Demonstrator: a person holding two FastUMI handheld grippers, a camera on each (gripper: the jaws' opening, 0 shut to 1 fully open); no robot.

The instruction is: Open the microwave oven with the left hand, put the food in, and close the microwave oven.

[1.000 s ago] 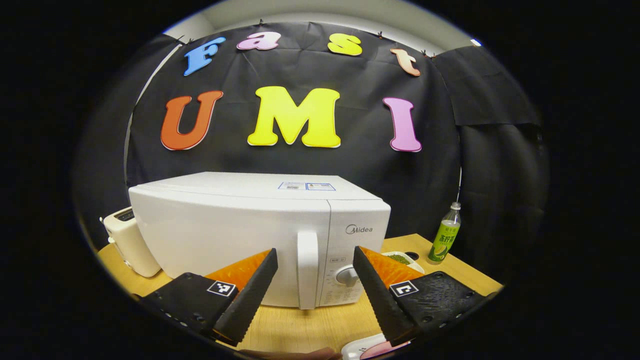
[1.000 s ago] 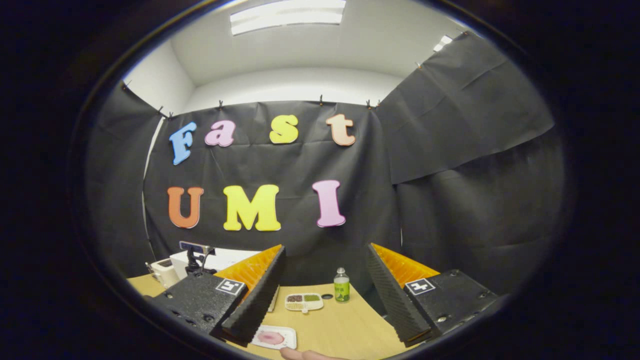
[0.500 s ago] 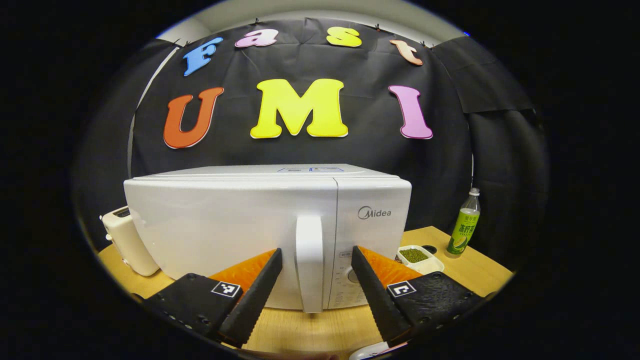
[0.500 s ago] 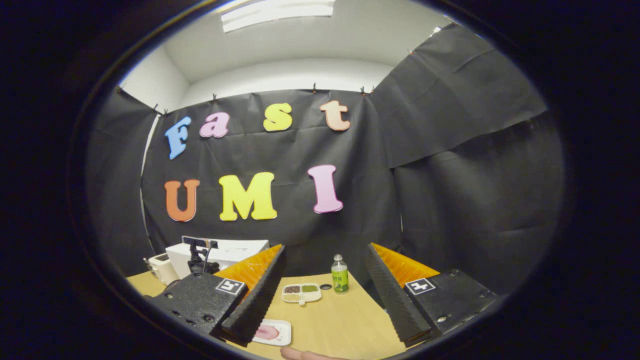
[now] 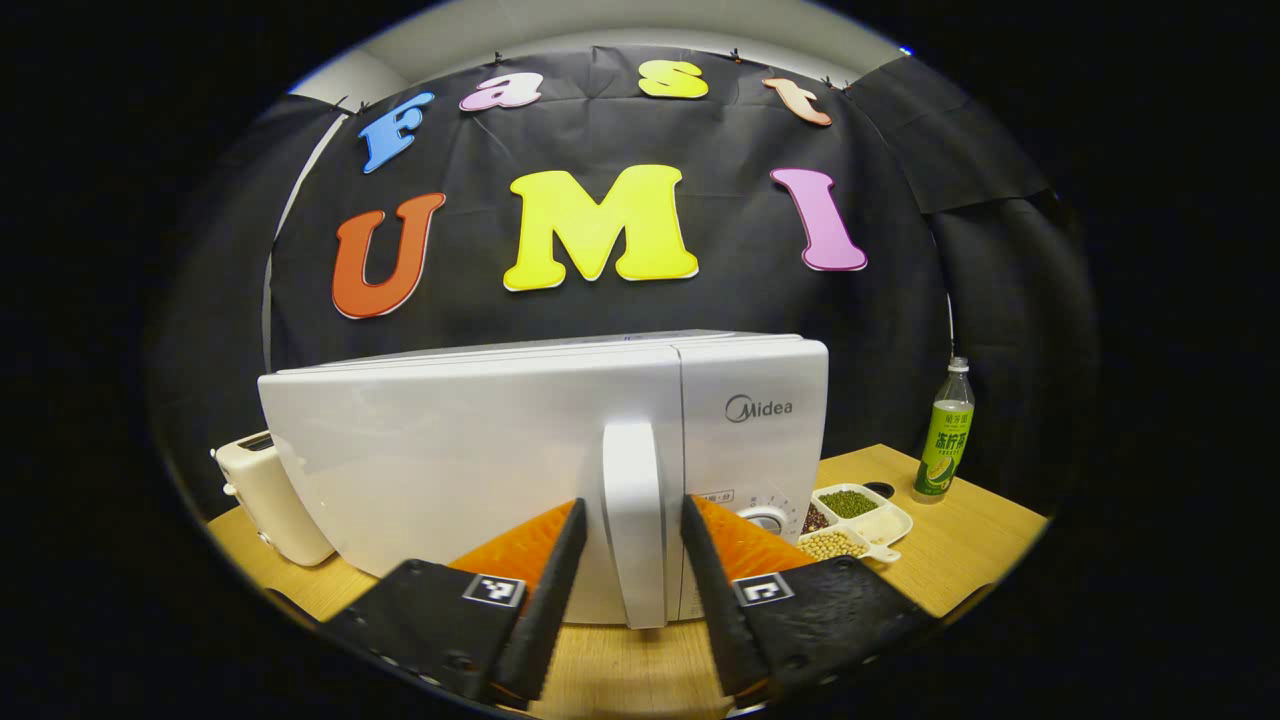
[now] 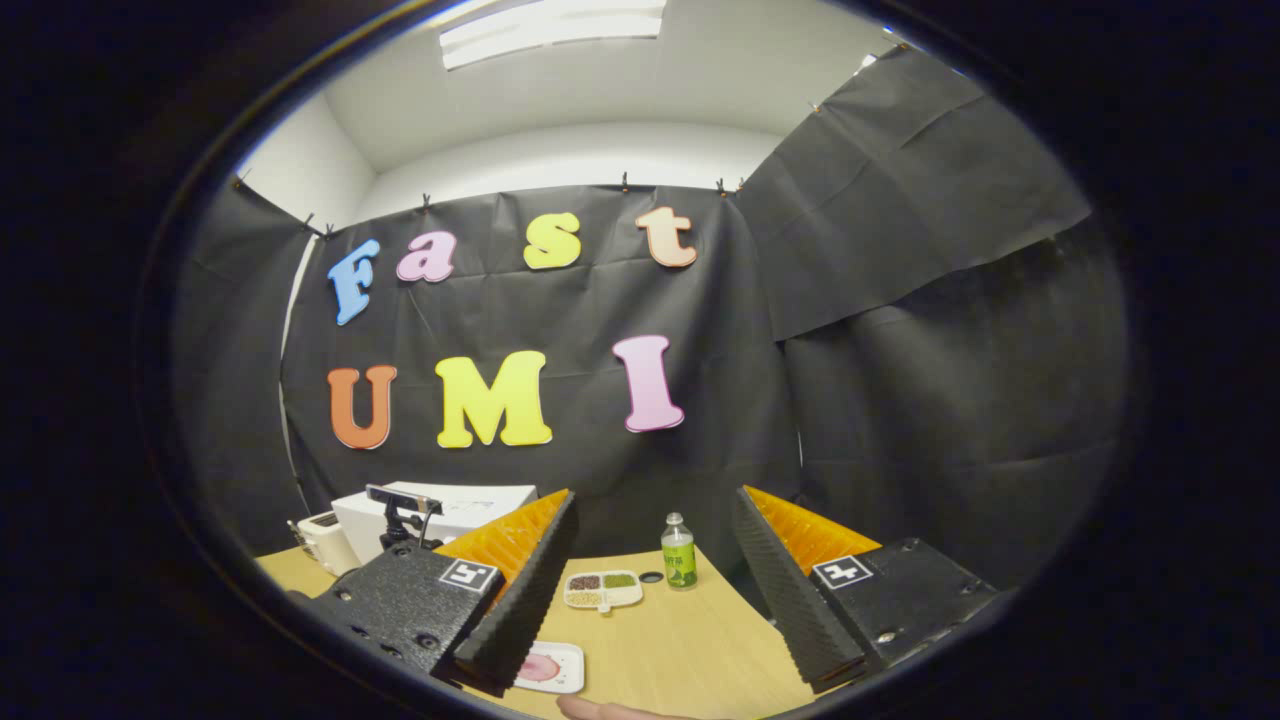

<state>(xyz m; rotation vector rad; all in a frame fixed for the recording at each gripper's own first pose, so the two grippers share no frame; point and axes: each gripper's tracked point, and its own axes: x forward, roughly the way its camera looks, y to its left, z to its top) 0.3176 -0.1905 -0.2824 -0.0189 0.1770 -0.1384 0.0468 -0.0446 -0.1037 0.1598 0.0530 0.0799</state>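
The white microwave (image 5: 480, 450) stands on the wooden table with its door closed. Its vertical handle (image 5: 635, 530) sits between the fingers of my left gripper (image 5: 632, 505), one finger on each side with a thin gap showing, so the gripper is open. In the right gripper view the microwave (image 6: 470, 505) lies far off at the left. My right gripper (image 6: 655, 495) hangs open and empty above the table. Below it a small white plate with pink food (image 6: 548, 668) rests near the table's front.
A cream toaster (image 5: 265, 500) stands left of the microwave. To its right are a white divided dish of beans (image 5: 855, 515) and a green bottle (image 5: 945, 440). A fingertip (image 6: 600, 710) shows at the bottom of the right gripper view.
My left gripper has moved in to the microwave and its fingers have narrowed around the door handle. The right gripper has barely moved.
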